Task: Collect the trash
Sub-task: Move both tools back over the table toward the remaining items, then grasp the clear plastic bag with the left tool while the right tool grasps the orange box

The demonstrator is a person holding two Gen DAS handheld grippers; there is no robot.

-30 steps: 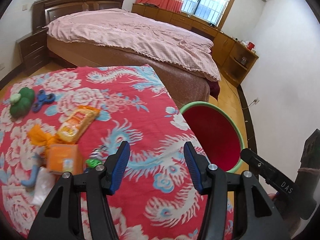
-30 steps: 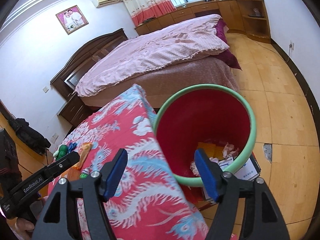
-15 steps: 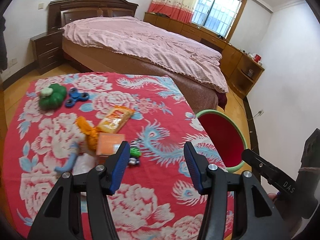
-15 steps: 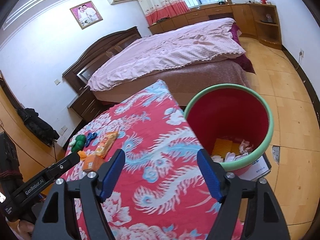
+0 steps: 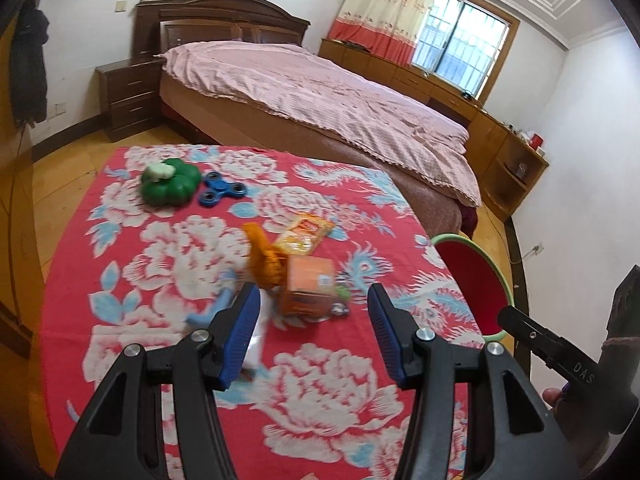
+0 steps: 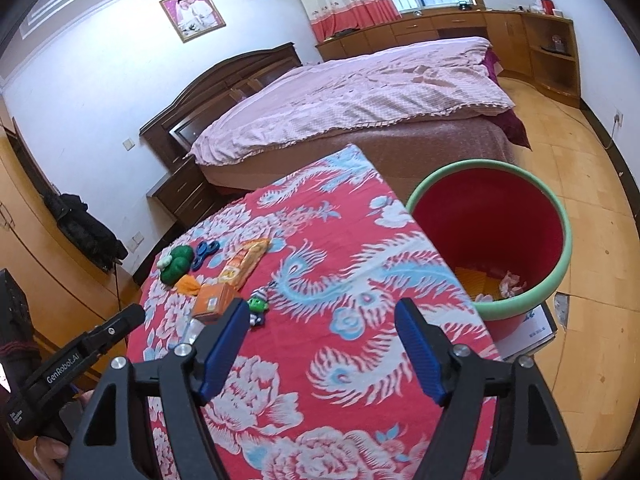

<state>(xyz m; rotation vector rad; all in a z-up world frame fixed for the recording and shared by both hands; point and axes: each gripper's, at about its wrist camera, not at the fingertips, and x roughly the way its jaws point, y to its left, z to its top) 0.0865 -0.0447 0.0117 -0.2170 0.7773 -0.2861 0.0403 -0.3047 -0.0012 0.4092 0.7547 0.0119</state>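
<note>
On the red floral table (image 5: 132, 240) lie an orange box (image 5: 310, 286), a yellow snack packet (image 5: 305, 233), a crumpled orange wrapper (image 5: 264, 258) and a clear plastic piece (image 5: 254, 340). My left gripper (image 5: 314, 330) is open and empty, above the table just short of the box. My right gripper (image 6: 322, 350) is open and empty over the table's near right part. The box (image 6: 212, 300) and packet (image 6: 244, 262) lie far left of it. The red bin with green rim (image 6: 554, 248) stands on the floor to the right, with trash inside; it also shows in the left wrist view (image 5: 474, 280).
A green pumpkin toy (image 5: 170, 180), a blue fidget spinner (image 5: 222, 192), a light blue piece (image 5: 212, 308) and a small green figure (image 6: 258, 306) also lie on the table. A bed with a pink cover (image 5: 320, 100) stands behind. Papers (image 6: 528, 332) lie under the bin.
Both grippers have drawn back and up from the bin side; the views now take in more of the table. The left gripper has swung toward the trash pile. Both stay open.
</note>
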